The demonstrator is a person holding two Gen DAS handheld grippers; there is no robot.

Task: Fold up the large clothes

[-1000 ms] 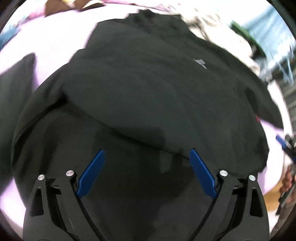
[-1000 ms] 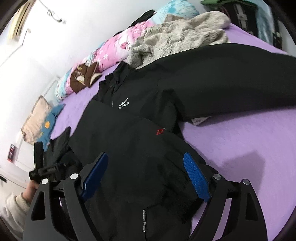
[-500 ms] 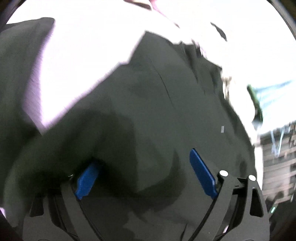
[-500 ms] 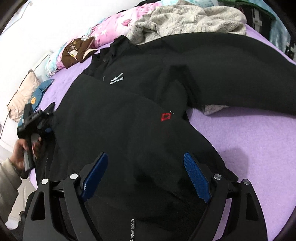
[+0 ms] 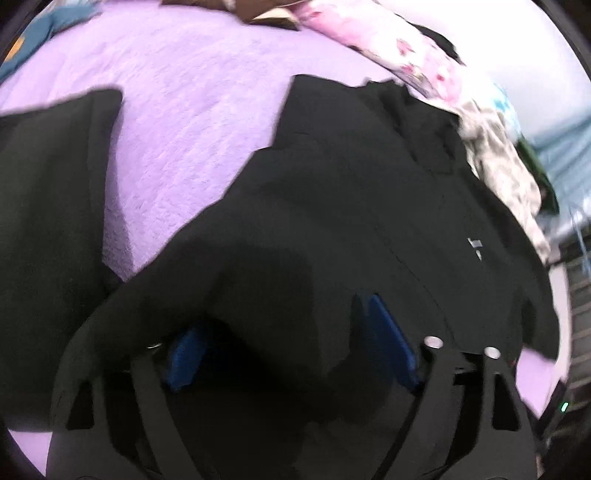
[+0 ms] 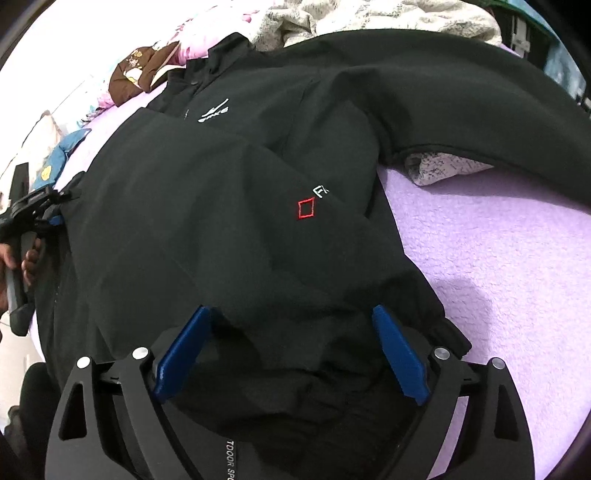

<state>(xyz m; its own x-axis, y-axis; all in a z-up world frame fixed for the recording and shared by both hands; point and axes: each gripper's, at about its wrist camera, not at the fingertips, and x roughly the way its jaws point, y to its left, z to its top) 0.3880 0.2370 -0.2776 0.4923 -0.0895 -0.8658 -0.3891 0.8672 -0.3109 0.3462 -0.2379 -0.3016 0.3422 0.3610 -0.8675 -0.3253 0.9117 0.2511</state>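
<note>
Right wrist: right gripper opening over black jacket, fabric between blue pads, unpinched. Left gripper spread wide, cloth draped across.

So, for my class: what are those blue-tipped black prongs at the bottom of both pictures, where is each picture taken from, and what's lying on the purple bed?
Each picture comes from a camera on a hand-held two-finger tool; a person holds one per hand. The left gripper and right gripper show black fingers with blue pads. On the fuzzy purple bedspread lies a large black jacket with a red square logo. Fabric sits between both pairs of jaws, but neither is clamped; the right jaws are opening. Pillows and a grey fleece blanket lie behind.
</note>
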